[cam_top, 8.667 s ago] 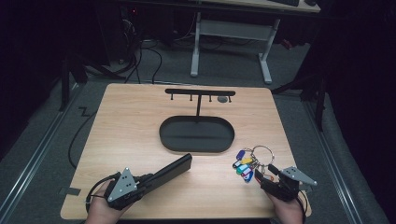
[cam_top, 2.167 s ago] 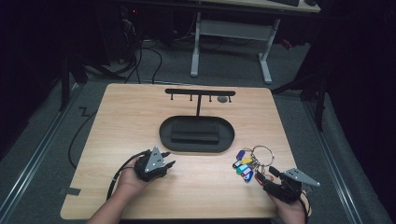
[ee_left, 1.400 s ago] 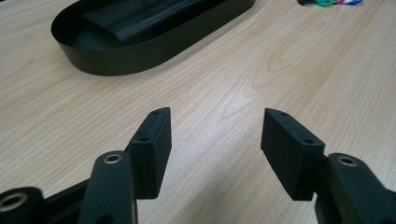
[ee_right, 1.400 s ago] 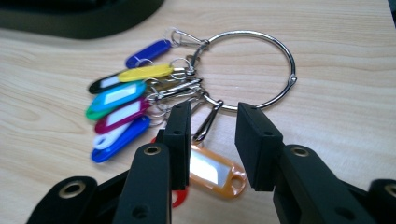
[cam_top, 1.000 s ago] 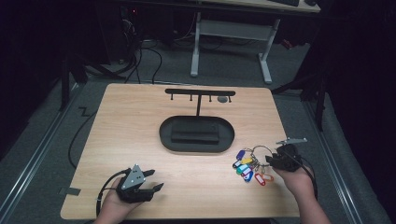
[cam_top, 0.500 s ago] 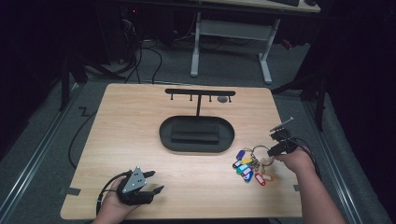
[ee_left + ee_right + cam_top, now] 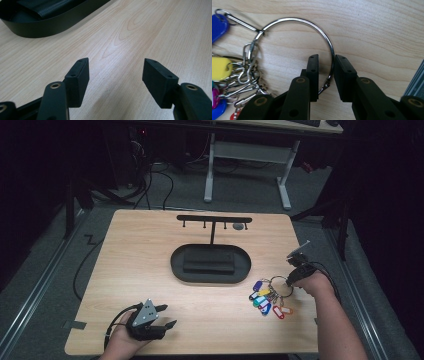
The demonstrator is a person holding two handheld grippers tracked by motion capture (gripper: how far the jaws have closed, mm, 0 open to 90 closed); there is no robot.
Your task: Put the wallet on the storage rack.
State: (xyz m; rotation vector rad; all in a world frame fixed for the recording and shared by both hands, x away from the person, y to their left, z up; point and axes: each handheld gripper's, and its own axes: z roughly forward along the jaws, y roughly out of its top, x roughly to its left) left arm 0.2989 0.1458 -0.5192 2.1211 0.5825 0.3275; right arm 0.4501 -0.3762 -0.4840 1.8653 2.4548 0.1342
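Observation:
A bunch of coloured key tags (image 7: 265, 301) on a big metal ring (image 7: 274, 281) lies on the wooden table at the right. My right gripper (image 7: 291, 279) is at the ring's right side. In the right gripper view its jaws (image 7: 326, 58) straddle the ring's wire (image 7: 294, 19). They have just been closing, but gaps still show beside the wire, so the gripper is open. My left gripper (image 7: 169, 316) rests at the table's near left. It is open with only bare wood between its jaws (image 7: 116, 62).
A black oval tray (image 7: 180, 270) holding a flat black box (image 7: 209, 261) sits mid-table, and its rim (image 7: 37, 30) appears in the left gripper view. Behind it stands a black rack with hooks (image 7: 214, 219). The table's right edge is close to my right hand.
My right gripper has moved away from me along the right of the key bunch and lowered over the ring, its jaws narrowing. The left gripper has stayed at the near left.

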